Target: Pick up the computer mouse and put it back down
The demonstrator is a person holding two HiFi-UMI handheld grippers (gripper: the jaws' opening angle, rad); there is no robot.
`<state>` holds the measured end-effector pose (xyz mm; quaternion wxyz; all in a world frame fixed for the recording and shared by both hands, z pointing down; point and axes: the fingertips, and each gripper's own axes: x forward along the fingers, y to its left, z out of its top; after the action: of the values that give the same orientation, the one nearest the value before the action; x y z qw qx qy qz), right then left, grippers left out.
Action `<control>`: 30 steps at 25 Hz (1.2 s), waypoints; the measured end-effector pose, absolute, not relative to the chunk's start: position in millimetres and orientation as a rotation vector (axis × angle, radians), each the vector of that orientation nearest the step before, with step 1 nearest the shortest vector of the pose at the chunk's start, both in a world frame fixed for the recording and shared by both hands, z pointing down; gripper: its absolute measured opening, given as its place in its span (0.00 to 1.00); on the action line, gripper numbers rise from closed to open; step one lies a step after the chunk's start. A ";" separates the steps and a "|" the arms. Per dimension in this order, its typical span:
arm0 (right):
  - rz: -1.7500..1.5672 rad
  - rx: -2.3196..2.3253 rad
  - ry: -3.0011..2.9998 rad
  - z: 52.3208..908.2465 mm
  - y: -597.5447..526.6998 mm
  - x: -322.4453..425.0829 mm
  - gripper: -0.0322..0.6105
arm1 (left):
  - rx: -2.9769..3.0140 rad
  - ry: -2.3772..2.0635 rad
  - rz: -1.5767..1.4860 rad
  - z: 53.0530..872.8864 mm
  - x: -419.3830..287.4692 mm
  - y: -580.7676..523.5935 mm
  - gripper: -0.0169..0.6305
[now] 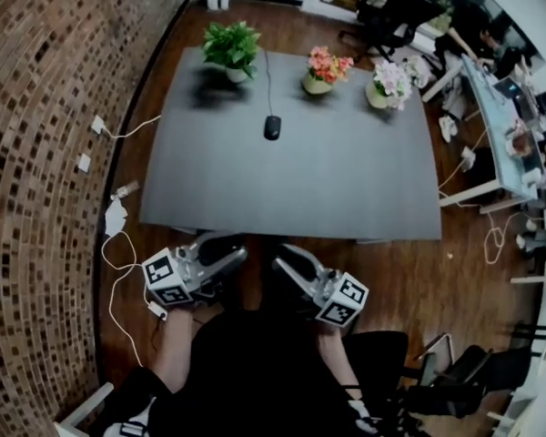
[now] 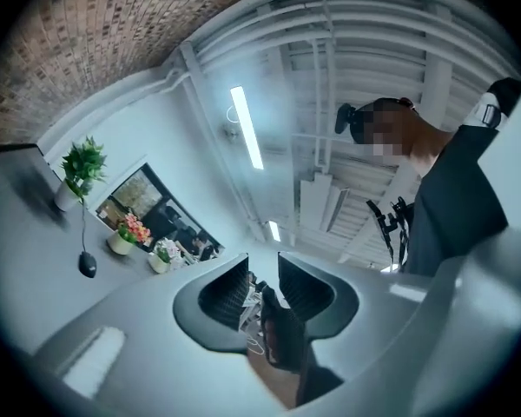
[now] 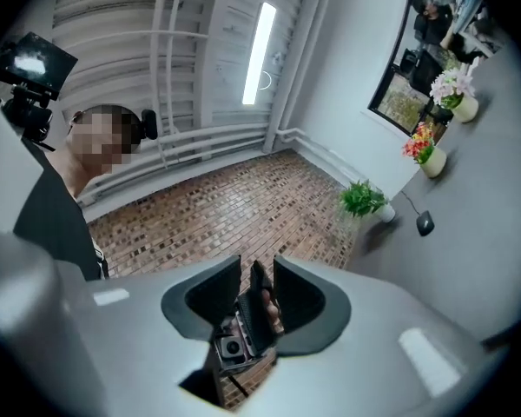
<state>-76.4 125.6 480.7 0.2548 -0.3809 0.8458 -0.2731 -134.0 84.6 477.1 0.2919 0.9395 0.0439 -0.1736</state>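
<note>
The left gripper (image 2: 262, 263) and right gripper (image 3: 257, 263) show narrow, empty jaws, facing each other before the body. Well ahead, the black corded computer mouse (image 1: 272, 127) lies on the flat grey table's (image 1: 346, 189) far half, long axis pointing away, roughly equidistant from both.

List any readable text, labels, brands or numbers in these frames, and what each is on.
No readable text in any view.
Left marker cube, right marker cube: black-and-white square patterns only, no letters or digits.
Computer mouse: too small to make out any logo.
Flower pots: no label visible.
Screen on the desk at the right: too small and blurred to read.
</note>
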 end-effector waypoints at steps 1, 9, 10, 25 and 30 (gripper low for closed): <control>-0.749 -1.057 2.295 482.0 135.5 -80.6 0.22 | 2.504 0.147 -0.460 472.2 -135.5 95.0 0.19; -0.659 -1.047 2.342 447.0 162.1 -103.6 0.22 | 2.508 0.207 -0.527 451.2 -160.8 133.2 0.17; -0.647 -1.031 2.347 442.5 161.0 -104.3 0.22 | 2.518 0.221 -0.535 443.4 -159.8 134.0 0.17; -0.616 -0.939 2.351 424.2 179.3 -50.9 0.22 | 2.550 0.183 -0.480 413.3 -102.2 164.9 0.17; -0.618 -0.972 2.333 429.0 212.2 -36.2 0.20 | 2.518 0.263 -0.504 381.6 -71.2 198.0 0.17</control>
<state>-36.2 212.2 429.0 0.2668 -0.3599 0.8642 -0.2289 -71.2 198.0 381.6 0.2763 0.9375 0.0978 -0.1875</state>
